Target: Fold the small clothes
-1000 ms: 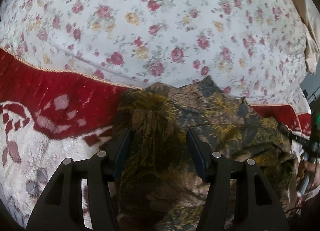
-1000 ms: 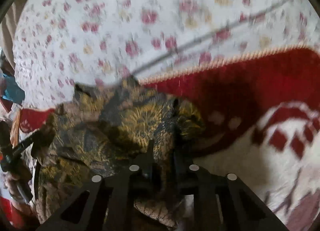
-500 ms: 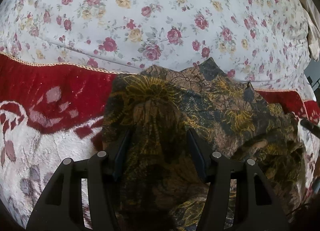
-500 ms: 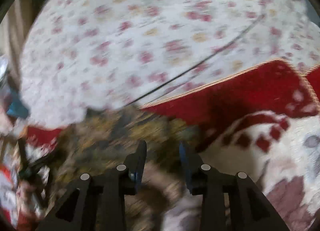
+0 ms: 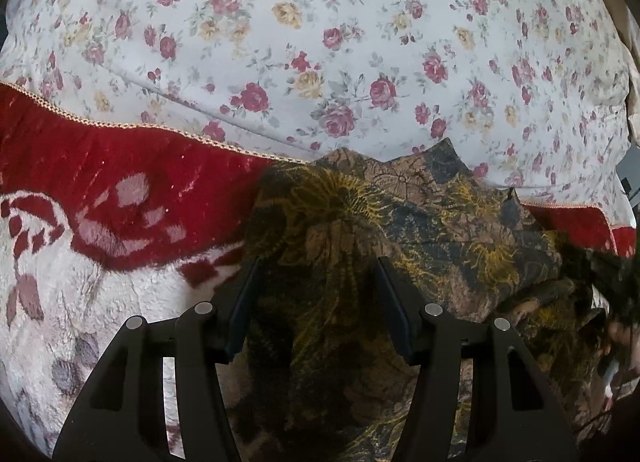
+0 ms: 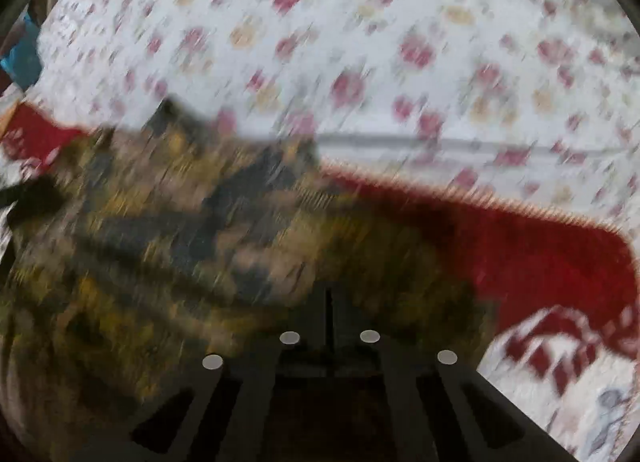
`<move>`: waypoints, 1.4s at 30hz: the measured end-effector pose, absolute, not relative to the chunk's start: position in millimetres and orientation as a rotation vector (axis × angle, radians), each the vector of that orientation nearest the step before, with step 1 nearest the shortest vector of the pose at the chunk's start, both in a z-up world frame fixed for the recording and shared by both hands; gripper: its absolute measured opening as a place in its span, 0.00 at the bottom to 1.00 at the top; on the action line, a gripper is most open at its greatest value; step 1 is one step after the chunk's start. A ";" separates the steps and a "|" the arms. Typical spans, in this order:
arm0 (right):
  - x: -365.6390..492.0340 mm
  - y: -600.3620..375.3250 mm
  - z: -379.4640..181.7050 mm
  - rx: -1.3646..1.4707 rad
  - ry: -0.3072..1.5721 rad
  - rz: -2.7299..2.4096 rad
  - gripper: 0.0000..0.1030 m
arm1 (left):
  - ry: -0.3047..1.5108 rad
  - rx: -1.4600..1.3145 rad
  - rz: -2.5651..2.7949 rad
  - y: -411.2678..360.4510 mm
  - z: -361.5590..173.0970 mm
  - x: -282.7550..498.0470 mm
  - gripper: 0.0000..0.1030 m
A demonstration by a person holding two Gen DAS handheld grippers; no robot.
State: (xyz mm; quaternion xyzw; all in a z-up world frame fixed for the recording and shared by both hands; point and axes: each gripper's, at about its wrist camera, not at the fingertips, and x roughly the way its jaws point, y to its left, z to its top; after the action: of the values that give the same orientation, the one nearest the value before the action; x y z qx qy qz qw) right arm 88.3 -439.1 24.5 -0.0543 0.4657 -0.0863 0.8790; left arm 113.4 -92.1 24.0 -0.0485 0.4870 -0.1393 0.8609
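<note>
Garment (image 5: 400,221) mid-fold on blanket (image 5: 120,189).
Left gripper (image 5: 316,286) gapes, straddling cloth; right gripper (image 6: 328,302) looks clenched, apparently pinching an edge.

The garment (image 5: 360,246) lies on the blanket (image 5: 100,201), its far edge reaching onto the flowered sheet (image 5: 320,41) behind. The blanket spreads left and right of the garment, nearer than the sheet. The left gripper (image 5: 316,294) sits over the garment's near part, fingers apart, cloth between them. The right gripper (image 6: 328,302) sits at the garment's right side (that view is blurred).
</note>
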 end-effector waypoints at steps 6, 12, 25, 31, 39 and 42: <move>94.5 -445.8 39.9 0.154 0.950 0.031 0.03 | 1.021 -0.094 -0.287 -91.7 24.8 113.6 0.55; 105.2 -391.8 22.9 -0.155 1.053 0.181 0.69 | 1.026 -0.128 -0.275 -83.0 27.1 114.1 0.55; 142.7 -382.2 12.2 -0.195 1.037 0.051 0.02 | 1.022 -0.118 -0.281 -87.2 27.1 114.1 0.55; 91.6 -416.9 43.7 0.014 1.048 0.085 0.35 | 1.032 -0.103 -0.304 -91.4 27.1 111.8 0.55; -31.7 -436.8 55.3 0.060 1.000 0.067 0.65 | 1.013 -0.143 -0.292 -83.4 35.5 105.0 0.55; -26.7 -439.3 31.7 -0.053 1.012 -0.099 0.16 | 1.023 -0.148 -0.289 -81.2 34.8 99.3 0.55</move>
State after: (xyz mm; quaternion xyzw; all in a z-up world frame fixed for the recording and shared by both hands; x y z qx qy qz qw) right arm -26.7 -439.3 31.7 -0.0255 0.4844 -0.0472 0.8732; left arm 99.3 -81.2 34.8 -0.0704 0.4874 -0.1378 0.8594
